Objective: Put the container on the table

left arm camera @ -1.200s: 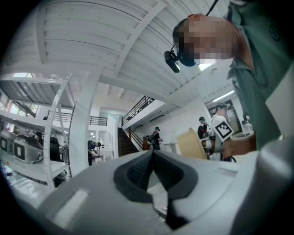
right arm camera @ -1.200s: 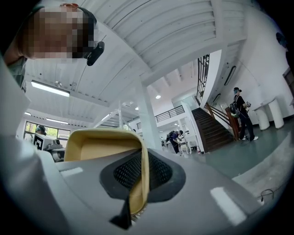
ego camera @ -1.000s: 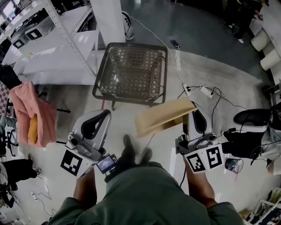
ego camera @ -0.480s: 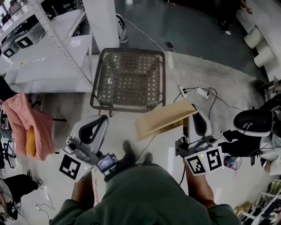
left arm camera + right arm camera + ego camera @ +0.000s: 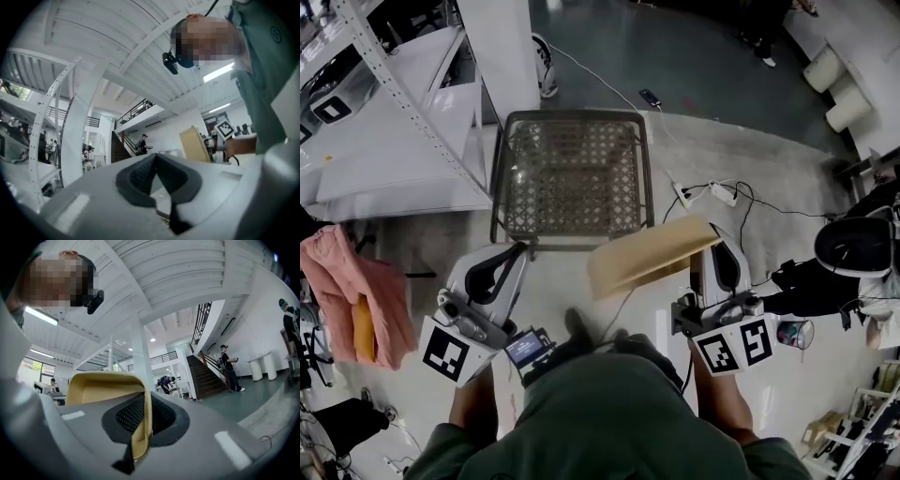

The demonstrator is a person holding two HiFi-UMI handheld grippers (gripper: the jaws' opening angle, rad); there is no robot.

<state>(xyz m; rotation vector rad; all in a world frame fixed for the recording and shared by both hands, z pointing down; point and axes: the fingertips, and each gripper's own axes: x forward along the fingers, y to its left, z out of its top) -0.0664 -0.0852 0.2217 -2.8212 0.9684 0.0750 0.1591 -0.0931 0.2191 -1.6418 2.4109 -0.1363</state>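
The right hand-held gripper hides the container's lower rim. A pink cloth is cut off at the head view's left edge.

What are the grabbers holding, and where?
The right gripper pinches the tan container by its edge wall. The left gripper is shut on nothing.

The square table has a dark, matt metal frame and an open woven top that looks like cane. Just in front of it, the tan shallow container looks like moulded paper pulp, matt and slightly rough. The right gripper and left gripper have smooth pale-grey plastic shells with a faint sheen and dark ribbed pads. Left of the table hangs a soft pink cloth. Beyond the table the dark floor is glossy.
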